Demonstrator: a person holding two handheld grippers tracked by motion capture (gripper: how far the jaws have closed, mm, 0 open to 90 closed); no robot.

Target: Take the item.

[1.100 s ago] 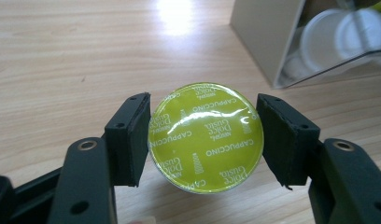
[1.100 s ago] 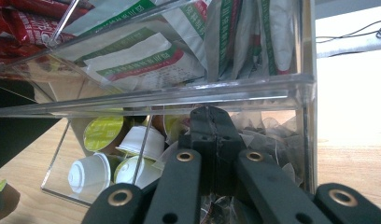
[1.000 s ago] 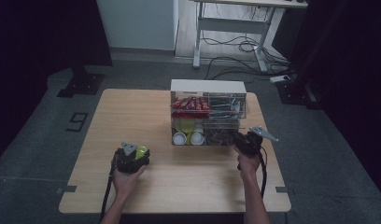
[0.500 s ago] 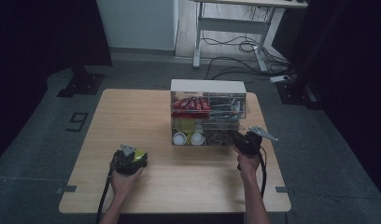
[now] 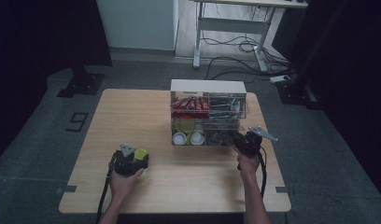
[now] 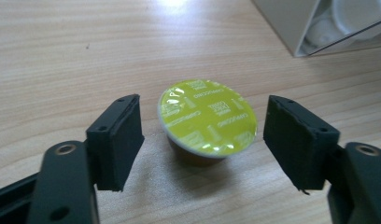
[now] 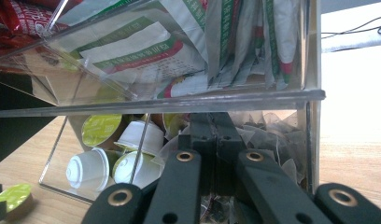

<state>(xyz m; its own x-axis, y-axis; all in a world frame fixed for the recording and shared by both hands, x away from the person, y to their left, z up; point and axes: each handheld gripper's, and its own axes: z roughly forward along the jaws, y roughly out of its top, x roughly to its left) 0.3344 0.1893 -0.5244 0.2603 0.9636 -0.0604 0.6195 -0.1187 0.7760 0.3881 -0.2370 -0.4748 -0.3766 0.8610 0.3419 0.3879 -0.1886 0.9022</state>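
A yellow-green foil-topped capsule (image 6: pixel 207 116) sits upright on the wooden table, between the spread jaws of my left gripper (image 6: pixel 205 122), which is open and not touching it. In the high view the capsule (image 5: pixel 141 153) lies at the front left, at the tip of the left gripper (image 5: pixel 136 157). My right gripper (image 7: pixel 216 135) reaches into the lower right compartment of a clear organizer (image 7: pixel 179 105), its jaws pressed together among translucent tea bags (image 7: pixel 272 140). Whether a bag is pinched is hidden. From above, the right gripper (image 5: pixel 238 140) sits at the organizer's (image 5: pixel 208 116) front right corner.
The organizer's lower left compartment holds white and green capsules (image 7: pixel 88 170). Paper sachets (image 7: pixel 179 46) and red packets (image 5: pixel 188 103) fill the upper trays. The wooden table (image 5: pixel 132 116) is bare on its left half and along the front edge.
My left gripper has drifted slightly toward the near edge, with the capsule still at its tip. The right gripper has stayed at the organizer.
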